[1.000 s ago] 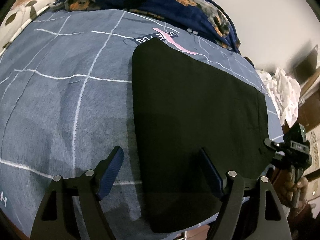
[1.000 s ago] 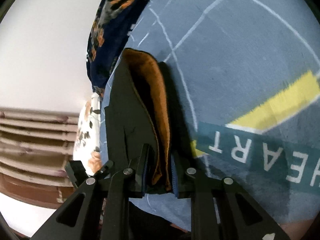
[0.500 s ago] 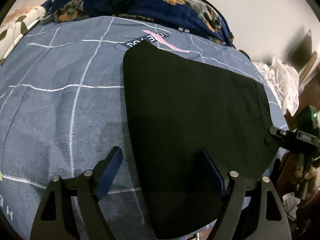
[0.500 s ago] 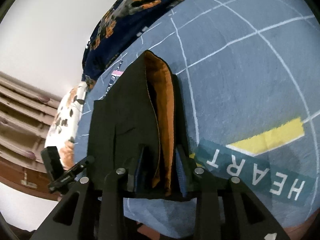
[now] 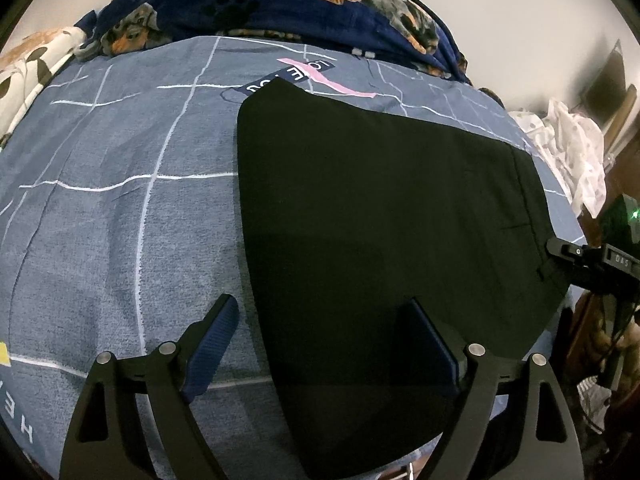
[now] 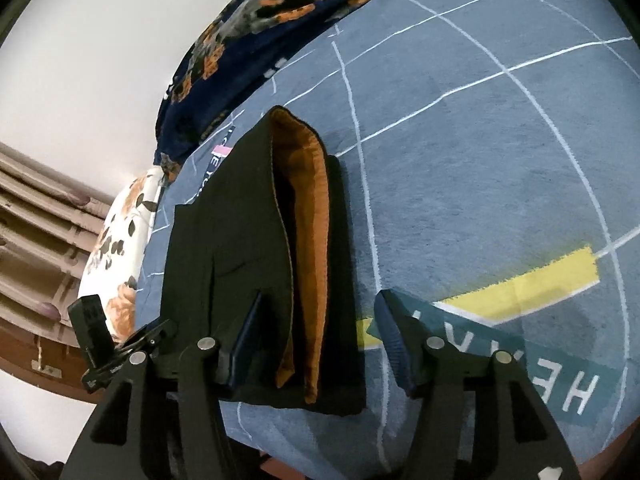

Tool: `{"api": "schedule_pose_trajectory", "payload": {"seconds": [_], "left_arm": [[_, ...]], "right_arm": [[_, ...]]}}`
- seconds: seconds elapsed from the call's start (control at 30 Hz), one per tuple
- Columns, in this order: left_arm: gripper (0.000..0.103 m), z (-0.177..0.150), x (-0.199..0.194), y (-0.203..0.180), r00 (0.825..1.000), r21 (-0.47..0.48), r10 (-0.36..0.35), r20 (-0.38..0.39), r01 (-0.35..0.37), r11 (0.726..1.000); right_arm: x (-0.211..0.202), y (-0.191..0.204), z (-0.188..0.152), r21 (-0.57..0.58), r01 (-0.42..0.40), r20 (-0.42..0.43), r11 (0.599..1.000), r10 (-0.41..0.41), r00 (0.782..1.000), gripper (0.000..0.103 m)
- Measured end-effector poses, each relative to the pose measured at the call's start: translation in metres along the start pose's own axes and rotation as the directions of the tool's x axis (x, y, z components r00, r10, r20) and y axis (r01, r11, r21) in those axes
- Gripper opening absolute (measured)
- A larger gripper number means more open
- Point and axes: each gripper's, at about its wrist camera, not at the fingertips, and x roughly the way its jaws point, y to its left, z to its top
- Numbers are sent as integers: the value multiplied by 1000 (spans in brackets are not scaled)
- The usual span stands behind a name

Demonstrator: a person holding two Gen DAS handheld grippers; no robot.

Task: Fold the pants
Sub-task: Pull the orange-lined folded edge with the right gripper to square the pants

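Note:
Black pants (image 5: pixel 380 216) lie folded flat on the blue-grey bedsheet (image 5: pixel 112 208). In the right wrist view the pants (image 6: pixel 240 240) show their waist end with orange lining (image 6: pixel 308 220). My left gripper (image 5: pixel 320 340) is open above the near edge of the pants, one finger over the sheet, the other over the cloth. My right gripper (image 6: pixel 316 340) is open, its fingers on either side of the waist end, holding nothing. The right gripper also shows at the right edge of the left wrist view (image 5: pixel 588 260).
A dark blue dog-print blanket (image 5: pixel 280 8) lies along the far side of the bed by the white wall. A floral pillow (image 5: pixel 28 60) sits far left. White clothes (image 5: pixel 576 152) lie beyond the bed's right edge. Wooden furniture (image 6: pixel 36 216) stands off the bed.
My right gripper, shut on the waist end a second ago, has opened and let it go. The left gripper stayed open and lifted slightly back.

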Motion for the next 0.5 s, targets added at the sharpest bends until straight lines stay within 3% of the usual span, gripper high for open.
{"api": "schedule_pose_trajectory", "payload": {"seconds": [0.5], "left_arm": [[91,1,3,-5,999,27,35,-3,-35,999]], "right_arm": [[19,-3,20,4,-159,-82,987,159,984,57]]}}
